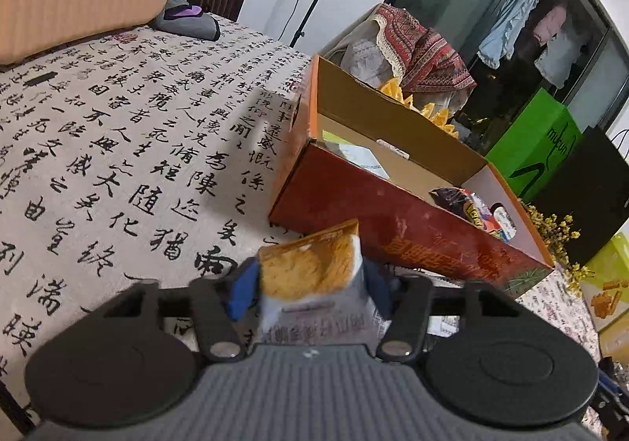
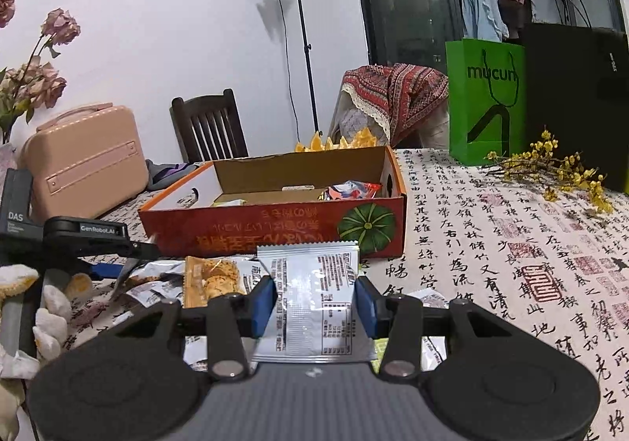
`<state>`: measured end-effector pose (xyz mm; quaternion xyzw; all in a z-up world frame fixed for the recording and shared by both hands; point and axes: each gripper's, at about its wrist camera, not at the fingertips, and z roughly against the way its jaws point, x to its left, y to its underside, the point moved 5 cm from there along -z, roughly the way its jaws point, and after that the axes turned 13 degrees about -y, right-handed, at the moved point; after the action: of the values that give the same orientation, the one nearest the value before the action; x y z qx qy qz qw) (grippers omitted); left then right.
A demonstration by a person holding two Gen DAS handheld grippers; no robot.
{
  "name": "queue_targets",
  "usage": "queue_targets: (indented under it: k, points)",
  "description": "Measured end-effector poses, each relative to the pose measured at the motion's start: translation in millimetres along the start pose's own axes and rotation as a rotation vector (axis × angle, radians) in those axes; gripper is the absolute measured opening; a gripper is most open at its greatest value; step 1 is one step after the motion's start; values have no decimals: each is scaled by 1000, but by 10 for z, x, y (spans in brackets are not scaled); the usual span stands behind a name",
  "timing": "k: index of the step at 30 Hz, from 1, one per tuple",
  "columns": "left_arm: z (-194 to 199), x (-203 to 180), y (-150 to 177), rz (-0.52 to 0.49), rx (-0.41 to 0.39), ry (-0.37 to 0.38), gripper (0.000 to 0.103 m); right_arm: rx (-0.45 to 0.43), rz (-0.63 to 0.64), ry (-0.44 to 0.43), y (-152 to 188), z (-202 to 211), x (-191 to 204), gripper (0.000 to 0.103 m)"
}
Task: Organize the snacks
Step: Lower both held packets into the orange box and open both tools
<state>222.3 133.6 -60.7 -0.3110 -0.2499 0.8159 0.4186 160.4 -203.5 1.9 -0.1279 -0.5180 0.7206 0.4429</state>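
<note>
My left gripper point(image 1: 310, 285) is shut on an orange-and-silver snack packet point(image 1: 314, 275), held above the tablecloth just short of the red cardboard box point(image 1: 354, 201). The box holds a few snacks point(image 1: 477, 209) at its right end. My right gripper point(image 2: 316, 301) is shut on a silver snack packet point(image 2: 314, 299), printed back facing me, in front of the same red box point(image 2: 275, 224). Several more packets point(image 2: 212, 279) lie on the table to its left. The left gripper's body point(image 2: 84, 232) shows at the left edge there.
A pink case point(image 2: 84, 161) and a dark chair point(image 2: 208, 130) stand at the back left. A green bag point(image 2: 485, 102), a black bag point(image 2: 578, 98) and yellow flower sprigs point(image 2: 558, 169) sit at the back right. A calligraphy tablecloth point(image 1: 129, 150) covers the table.
</note>
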Motion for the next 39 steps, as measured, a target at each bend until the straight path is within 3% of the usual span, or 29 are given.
queue_targets:
  k: [3,13,25,33,39]
  points:
    - [50,0,5,-6,-26,-11,52,6,-7,-6,15,-35,-4,44]
    - [384,-75,-1,-84,-135,-12,52,-12,-11,-8,-37,-47,-6,44]
    - [809,-667,-342,-202,-321,5,52,-111,23,-26,-647,-192,61,44]
    - [678,-1064,-666,-203,-366,11,52,-137,14,-1,-1231,-661,47,44]
    - [400,-1197,-835,-185,-386,-34,52,-130,-12,33,-1357,-1092,-81,44]
